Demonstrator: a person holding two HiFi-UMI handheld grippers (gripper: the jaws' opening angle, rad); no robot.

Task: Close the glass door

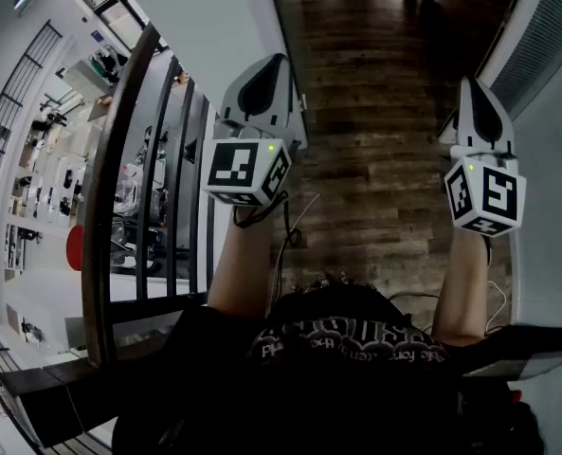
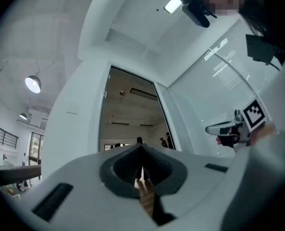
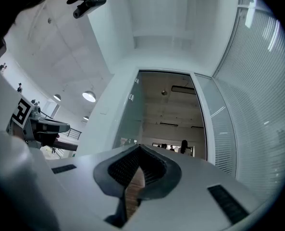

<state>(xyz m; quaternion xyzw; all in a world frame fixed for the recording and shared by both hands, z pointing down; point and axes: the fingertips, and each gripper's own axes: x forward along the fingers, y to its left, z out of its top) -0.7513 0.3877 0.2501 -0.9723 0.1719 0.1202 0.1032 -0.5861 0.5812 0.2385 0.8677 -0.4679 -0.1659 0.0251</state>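
While the left hand-held gripper (image 2: 141, 150) and right hand-held gripper (image 3: 140, 150) point ahead side by side, jaws pressed together on nothing, the glass door (image 3: 129, 117) stands swung open beyond them. It lies along the left edge of the doorway (image 3: 173, 114), well apart from both.

Clear glass door (image 3: 131, 117), upright, swung open, at left edge of doorway (image 3: 173, 121)

Bright ceiling lamps (image 3: 89, 96), dark fisheye-warped edges.
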